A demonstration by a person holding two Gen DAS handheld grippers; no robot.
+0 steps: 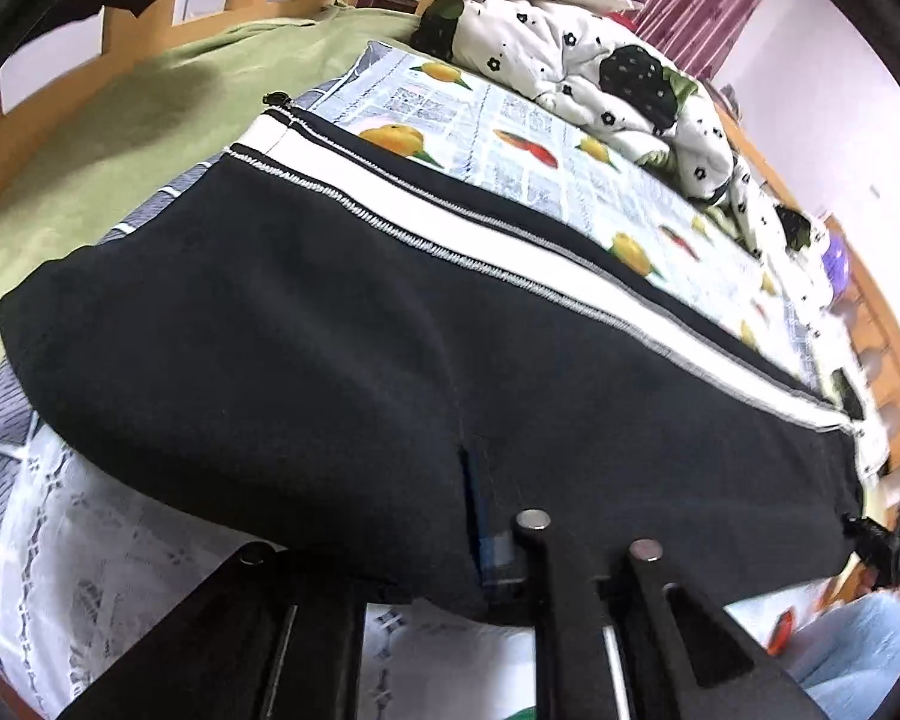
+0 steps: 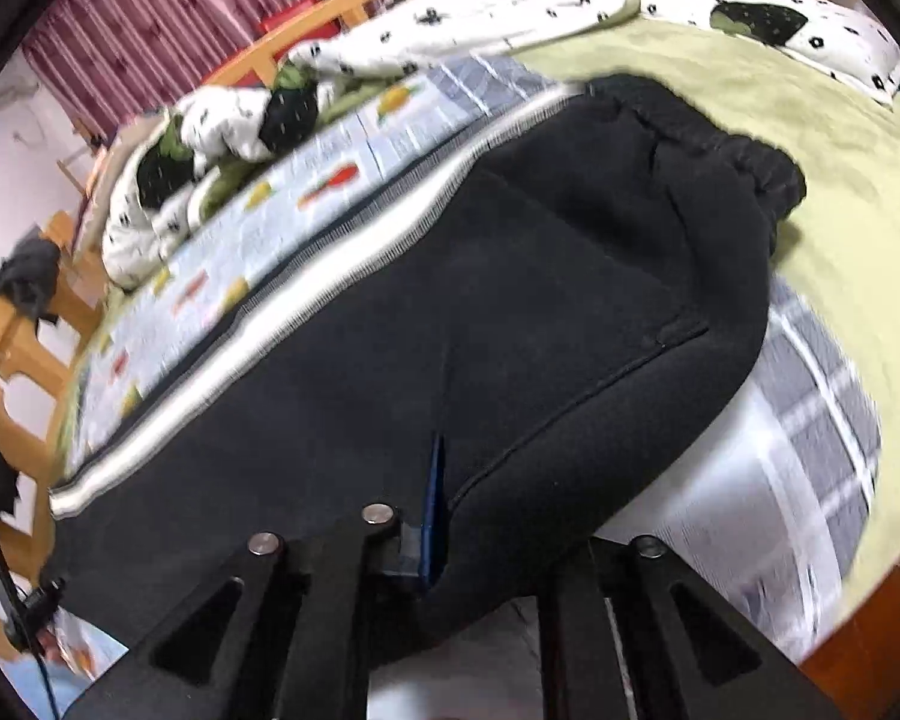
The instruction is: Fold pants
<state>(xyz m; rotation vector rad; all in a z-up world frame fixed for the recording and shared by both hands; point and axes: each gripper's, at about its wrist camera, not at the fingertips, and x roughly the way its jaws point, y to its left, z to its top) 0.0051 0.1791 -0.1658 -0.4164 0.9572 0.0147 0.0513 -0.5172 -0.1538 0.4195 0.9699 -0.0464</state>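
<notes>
Black fleece: the pants (image 1: 342, 330) are lying flat across the middle of the bed (image 1: 510, 138), their white side stripe (image 1: 510, 252) running along the edge farthest from both cameras
Bedding: the fruit-print sheet (image 1: 480, 120) is showing beyond the pants' stripe, a green blanket (image 1: 90, 150) is spreading past the pants' waistband end, and a flowered quilt (image 1: 600, 60) is bunching up beyond the sheet
Waistband: the gathered elastic (image 2: 762, 168) is sitting at the pants' end nearest the green blanket in the right wrist view
Handling: the cloth is looking thick, soft and limp, likely sagging and sliding over itself when lifted; it is not fragile, and a pinch through both layers at the near edge should be holding well
Left gripper (image 1: 480, 540): it is pinching the pants' near edge, jaws narrow with dark cloth between them
Right gripper (image 2: 435, 534): it is clamping the same near edge closer to the waistband, jaws narrow on a fold of fabric
Blur: the right wrist view is smearing, so fine stitching on the pants is hard to read
</notes>
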